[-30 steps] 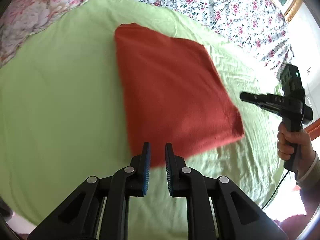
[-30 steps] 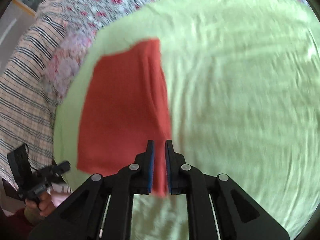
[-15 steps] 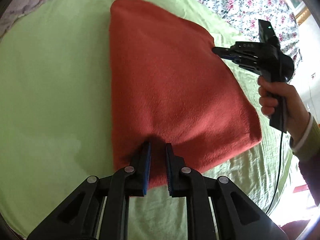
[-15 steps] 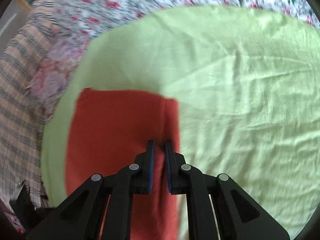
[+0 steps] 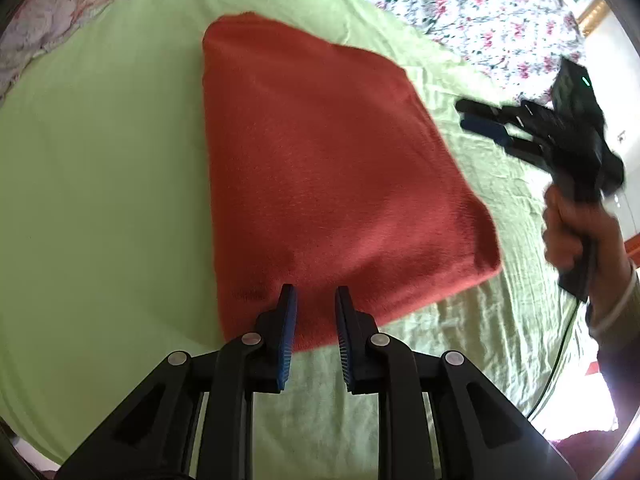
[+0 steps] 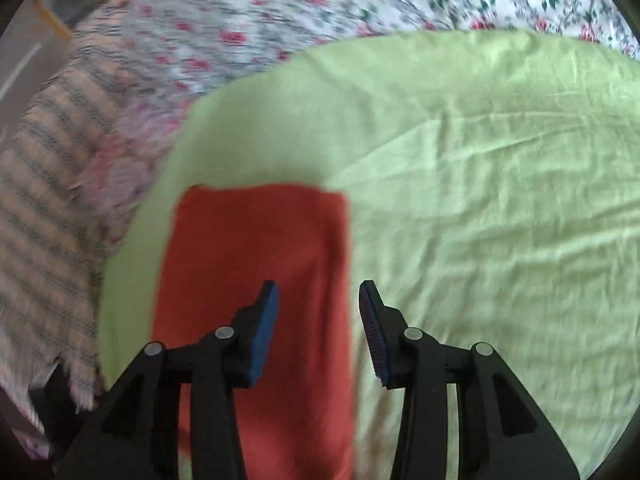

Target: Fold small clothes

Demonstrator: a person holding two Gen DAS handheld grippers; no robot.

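On the lime-green cotton sheet (image 5: 100, 168), the folded rust-red fleece cloth (image 5: 320, 168) is best released cleanly w/ both grippers, left (image 5: 316, 300) & right (image 6: 318, 292), whose jaws have just been opening and are spread off the fabric.

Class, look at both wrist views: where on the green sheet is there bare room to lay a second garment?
The widest free patch is right of the red folded cloth, on the green sheet. Another lies left of it, bordered by floral bedding. The right gripper crowds the cloth's right edge.
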